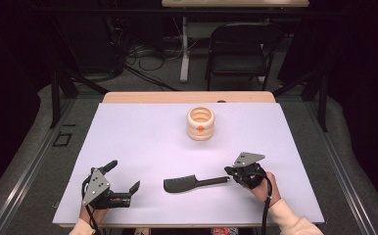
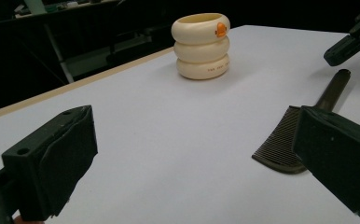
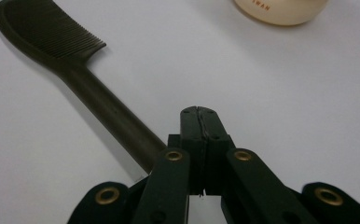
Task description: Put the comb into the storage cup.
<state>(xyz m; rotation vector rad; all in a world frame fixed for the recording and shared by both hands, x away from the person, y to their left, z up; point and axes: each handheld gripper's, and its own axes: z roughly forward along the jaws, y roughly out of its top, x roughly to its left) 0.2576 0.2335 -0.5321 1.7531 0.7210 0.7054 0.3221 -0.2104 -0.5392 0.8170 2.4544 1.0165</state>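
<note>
comb axis: flat on table, handle toward right gripper, teeth end toward left gripper
nearer: right gripper, jaws closed, empty, just at handle tip
left gripper: wide open, empty

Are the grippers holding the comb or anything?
No, nothing is held. The left gripper is open over bare table. The right gripper is shut on nothing, beside the comb handle's end.
</note>
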